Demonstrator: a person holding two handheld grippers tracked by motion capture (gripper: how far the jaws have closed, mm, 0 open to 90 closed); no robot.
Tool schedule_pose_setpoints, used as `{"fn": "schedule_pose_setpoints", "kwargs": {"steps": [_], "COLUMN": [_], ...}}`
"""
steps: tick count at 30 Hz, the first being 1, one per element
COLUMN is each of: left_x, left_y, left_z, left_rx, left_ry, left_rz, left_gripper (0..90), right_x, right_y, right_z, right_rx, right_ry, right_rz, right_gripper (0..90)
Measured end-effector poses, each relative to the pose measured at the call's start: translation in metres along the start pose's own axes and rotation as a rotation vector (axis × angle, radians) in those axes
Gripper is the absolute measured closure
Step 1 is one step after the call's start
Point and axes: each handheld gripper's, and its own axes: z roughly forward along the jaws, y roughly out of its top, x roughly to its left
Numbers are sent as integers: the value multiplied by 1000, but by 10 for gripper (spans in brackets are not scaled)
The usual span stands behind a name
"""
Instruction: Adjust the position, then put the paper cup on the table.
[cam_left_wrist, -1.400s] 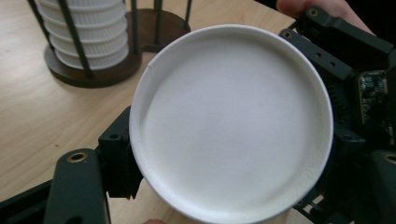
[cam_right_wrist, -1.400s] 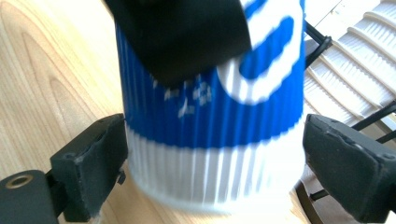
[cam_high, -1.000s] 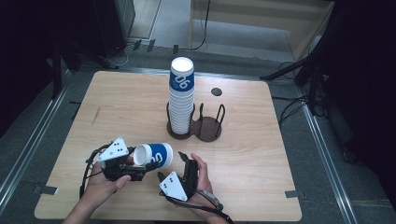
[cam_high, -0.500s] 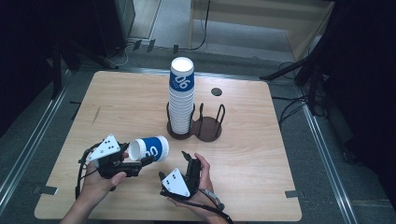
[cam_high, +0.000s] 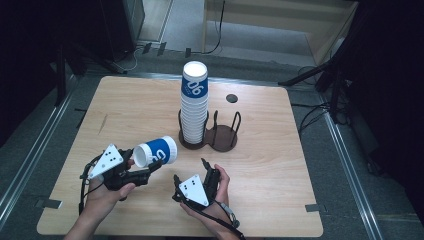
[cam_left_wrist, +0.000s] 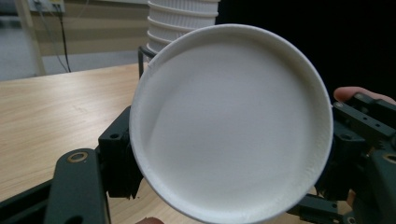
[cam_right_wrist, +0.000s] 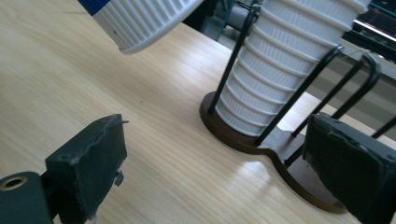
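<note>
A blue-and-white paper cup (cam_high: 156, 151) lies sideways above the table, my left gripper (cam_high: 149, 167) shut on it. In the left gripper view its white round end (cam_left_wrist: 231, 123) faces the camera between the black jaws. My right gripper (cam_high: 192, 171) sits just right of the cup, open, pointing at the holder. Its jaws have just been closing, and nothing is between the pads (cam_right_wrist: 91, 163). A tall stack of ribbed cups (cam_high: 194, 107) (cam_right_wrist: 280, 70) stands in the left ring of a dark wire holder (cam_high: 222, 137) (cam_right_wrist: 275, 149). The held cup's rim (cam_right_wrist: 140, 23) hangs at top left in the right gripper view.
The wooden table (cam_high: 280, 175) has a small black round spot (cam_high: 231, 98) near its far edge. The holder's right ring (cam_high: 226, 131) holds nothing. Dark floor, cables and metal rails surround the table.
The left gripper and its cup have shifted a little to the left and farther up the picture, away from the right gripper. The right hand has stayed in place.
</note>
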Motion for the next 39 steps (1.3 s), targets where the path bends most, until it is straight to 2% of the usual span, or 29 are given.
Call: {"fn": "schedule_pose_setpoints", "kwargs": {"steps": [2, 5, 6, 7, 10, 11, 12, 13, 14, 15, 16, 17, 19, 20, 21, 22, 27, 32, 39], "left_x": [1, 1, 1, 1, 4, 5, 7, 7, 8, 10, 10, 10, 10, 10, 10, 11, 12, 11, 9], "left_y": [-3, -3, -4, -4, -6, -6, -7, -7, -7, -7, -7, -7, -7, -8, -8, -8, -10, -11, -13], "left_z": [0, 0, 0, 0, -1, -2, -3, -3, -3, -4, -5, -5, -5, -5, -5, -5, -5, -4, -2], "left_rx": [-32, -46, -56, -56, -80, -89, -104, -104, -111, -126, -132, -132, -141, -146, -151, -160, -192, -206, -225], "left_ry": [14, 29, 48, 48, 75, 81, 100, 100, 104, 113, 115, 115, 119, 121, 122, 125, 131, 136, 138], "left_rz": [-1, 0, -3, -3, -8, -11, -15, -15, -17, -20, -19, -19, -14, -13, -13, -13, -15, -18, -5], "left_gripper": [265, 265, 265, 265, 265, 265, 265, 265, 265, 265, 265, 266, 266, 266, 266, 265, 266, 265, 265], "right_x": [3, 4, 4, 4, 1, -1, -2, -2, -3, -4, -5, -5, -6, -5, -5, -5, -11, -12, -8], "right_y": [2, 3, 6, 6, 12, 16, 18, 18, 21, 26, 28, 28, 33, 38, 38, 40, 54, 61, 68], "right_z": [1, 2, 1, 1, 1, 2, 2, 2, 2, 3, 3, 3, 3, 4, 4, 4, 4, 6, 10], "right_rx": [6, 18, 11, 11, 16, 30, 40, 40, 46, 53, 47, 47, 40, 36, 36, 31, 1, -14, -14], "right_ry": [-7, -18, -15, -15, 7, 35, 41, 41, 34, -14, 1, 1, -3, 16, 16, 11, 19, 48, 94], "right_rz": [29, 42, 75, 75, 155, 222, 254, 254, 276, 317, 357, 357, 419, 463, 463, 485, 660, 785, 903], "right_gripper": [93, 126, 138, 138, 137, 142, 130, 130, 90, 0, 0, 0, 0, 0, 0, 0, 0, 0, 0]}}
